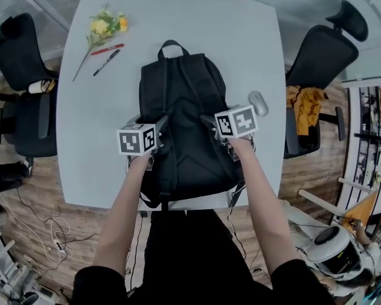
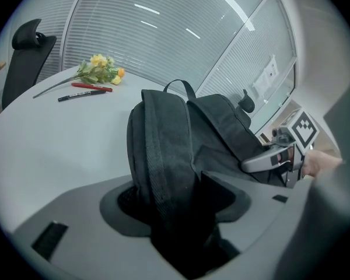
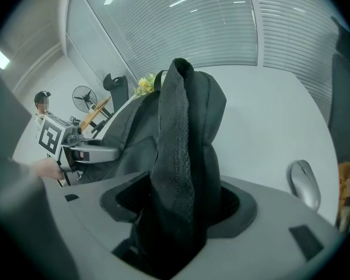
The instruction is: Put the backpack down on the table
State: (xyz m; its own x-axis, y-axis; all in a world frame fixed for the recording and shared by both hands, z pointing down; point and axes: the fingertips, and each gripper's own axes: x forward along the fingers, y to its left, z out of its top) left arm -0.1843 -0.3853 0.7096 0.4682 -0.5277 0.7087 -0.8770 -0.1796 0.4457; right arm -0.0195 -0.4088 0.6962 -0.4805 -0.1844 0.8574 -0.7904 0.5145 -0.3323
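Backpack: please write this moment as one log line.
backpack: resting on table | left gripper: open, one strap between jaws | right gripper: open, other strap between jaws

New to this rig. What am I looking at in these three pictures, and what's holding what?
No robot: a person holds a left hand-held gripper and a right hand-held gripper; the marker cubes are part of them. The top-down picture comes from a head camera, the other two from cameras riding each gripper. On the table lie a black backpack, a yellow flower sprig, a red pen, a black pen and a computer mouse. A backpack strap runs between each gripper's jaws, which stand apart.
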